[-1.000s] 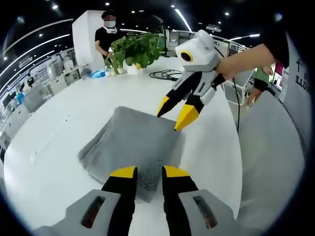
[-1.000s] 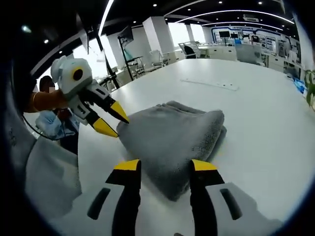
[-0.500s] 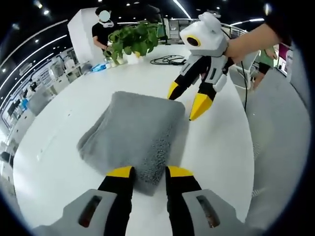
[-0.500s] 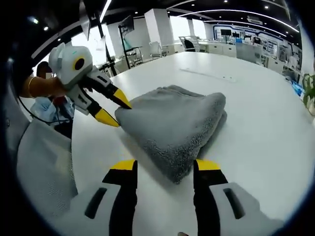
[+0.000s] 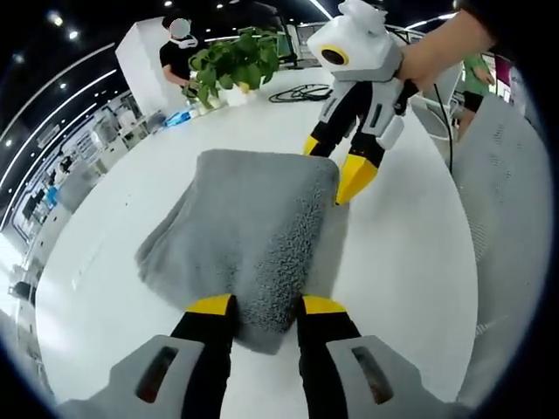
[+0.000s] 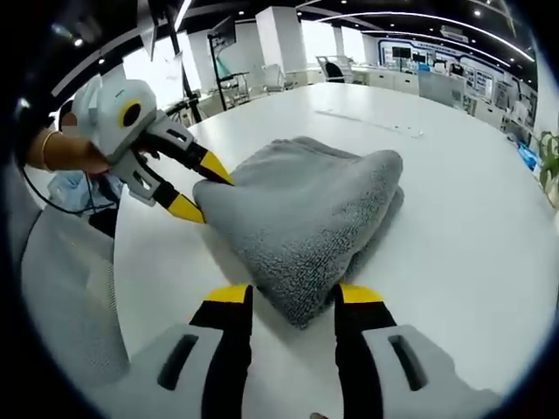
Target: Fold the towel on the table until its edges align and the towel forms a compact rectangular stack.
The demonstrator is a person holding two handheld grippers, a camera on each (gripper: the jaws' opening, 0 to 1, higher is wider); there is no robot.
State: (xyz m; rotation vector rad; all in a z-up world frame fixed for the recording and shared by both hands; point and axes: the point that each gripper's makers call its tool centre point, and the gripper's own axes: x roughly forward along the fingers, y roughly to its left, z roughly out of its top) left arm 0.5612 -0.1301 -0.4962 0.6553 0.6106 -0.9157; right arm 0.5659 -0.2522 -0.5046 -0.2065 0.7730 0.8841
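The folded grey terry towel (image 5: 249,227) sat mid-frame on the round white table (image 5: 410,262) – left gripper (image 5: 262,305) and right gripper (image 6: 284,295) both straddled opposite corners with parted, empty jaws, likely to square the stack.

The towel (image 5: 249,236) is thick grey terry cloth, nubbly and matt, its looped pile rough along the folded edges. Under it the white table (image 5: 410,262) is smooth with a soft sheen. Both tools, left (image 5: 259,305) and right (image 6: 285,295), look like hard plastic: black, yellow-tipped.
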